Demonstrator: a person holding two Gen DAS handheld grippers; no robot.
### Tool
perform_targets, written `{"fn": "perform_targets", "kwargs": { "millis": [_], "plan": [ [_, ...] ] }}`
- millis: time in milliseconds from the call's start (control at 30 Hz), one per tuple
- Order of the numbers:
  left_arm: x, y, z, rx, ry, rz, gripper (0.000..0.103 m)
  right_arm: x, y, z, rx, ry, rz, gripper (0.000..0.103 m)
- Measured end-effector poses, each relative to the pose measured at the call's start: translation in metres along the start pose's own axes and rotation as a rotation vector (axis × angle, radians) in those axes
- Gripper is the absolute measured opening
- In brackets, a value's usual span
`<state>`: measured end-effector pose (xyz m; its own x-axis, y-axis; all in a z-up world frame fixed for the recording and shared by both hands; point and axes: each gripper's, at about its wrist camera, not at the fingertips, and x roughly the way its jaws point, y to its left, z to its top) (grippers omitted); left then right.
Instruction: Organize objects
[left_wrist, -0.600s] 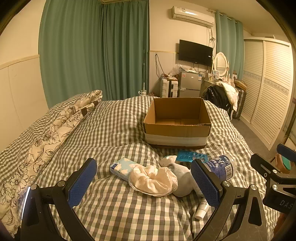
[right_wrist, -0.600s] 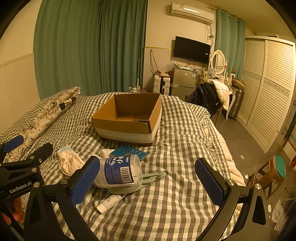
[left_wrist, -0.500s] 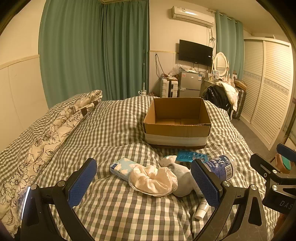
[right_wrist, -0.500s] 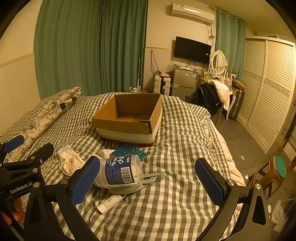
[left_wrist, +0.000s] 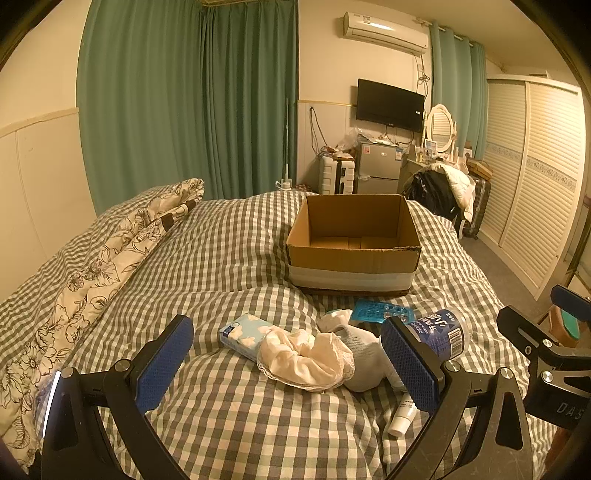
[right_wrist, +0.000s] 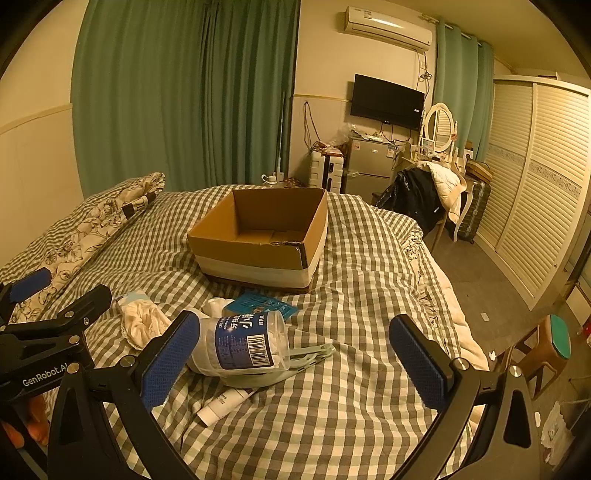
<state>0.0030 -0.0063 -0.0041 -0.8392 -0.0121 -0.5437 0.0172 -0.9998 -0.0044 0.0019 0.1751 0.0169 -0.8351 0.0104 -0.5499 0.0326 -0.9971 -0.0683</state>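
Note:
An open cardboard box (left_wrist: 353, 243) (right_wrist: 258, 240) stands on the checked bed, and it looks bare inside. In front of it lies a small heap: a tissue pack (left_wrist: 242, 334), a cream frilled cloth (left_wrist: 304, 358) (right_wrist: 142, 325), a grey-white sock (left_wrist: 360, 369), a blue blister pack (left_wrist: 380, 310) (right_wrist: 264, 304), a clear plastic jar with a blue label (left_wrist: 441, 332) (right_wrist: 240, 347), a pale green hanger (right_wrist: 306, 358) and a white tube (left_wrist: 402, 415) (right_wrist: 223, 402). My left gripper (left_wrist: 286, 363) hangs open above the cloth. My right gripper (right_wrist: 295, 363) is open over the jar and hanger. Neither holds anything.
A floral quilt (left_wrist: 99, 266) runs along the bed's left side. Past the bed's right edge are the floor, a louvred wardrobe (right_wrist: 535, 192) and a stool with a green seat (right_wrist: 554, 343). A fridge (left_wrist: 376, 168), suitcase and clothes-covered chair (right_wrist: 424, 195) stand beyond the bed's far end.

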Motion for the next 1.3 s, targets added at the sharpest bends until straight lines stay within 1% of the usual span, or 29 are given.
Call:
{"fn": "perform_targets", "kwargs": {
  "millis": [733, 900, 1033, 1200, 1300],
  "plan": [
    [-0.005, 0.004, 0.001, 0.003, -0.004, -0.02, 0.103, -0.004, 0.006, -0.001, -0.009, -0.003, 0.013, 0.103],
    [0.003, 0.011, -0.002, -0.004, 0.025, -0.014, 0.103, 0.002, 0.01, -0.002, -0.02, 0.011, 0.017, 0.103],
    [0.017, 0.02, -0.008, -0.003, 0.067, -0.006, 0.103, 0.012, 0.015, -0.005, -0.033, 0.036, 0.025, 0.103],
    [0.035, 0.029, -0.019, -0.007, 0.118, 0.003, 0.101, 0.035, 0.027, -0.013, -0.058, 0.091, 0.046, 0.103],
    [0.046, 0.032, -0.024, -0.007, 0.15, 0.005, 0.1, 0.056, 0.036, -0.019, -0.082, 0.133, 0.058, 0.103]
  ]
}}
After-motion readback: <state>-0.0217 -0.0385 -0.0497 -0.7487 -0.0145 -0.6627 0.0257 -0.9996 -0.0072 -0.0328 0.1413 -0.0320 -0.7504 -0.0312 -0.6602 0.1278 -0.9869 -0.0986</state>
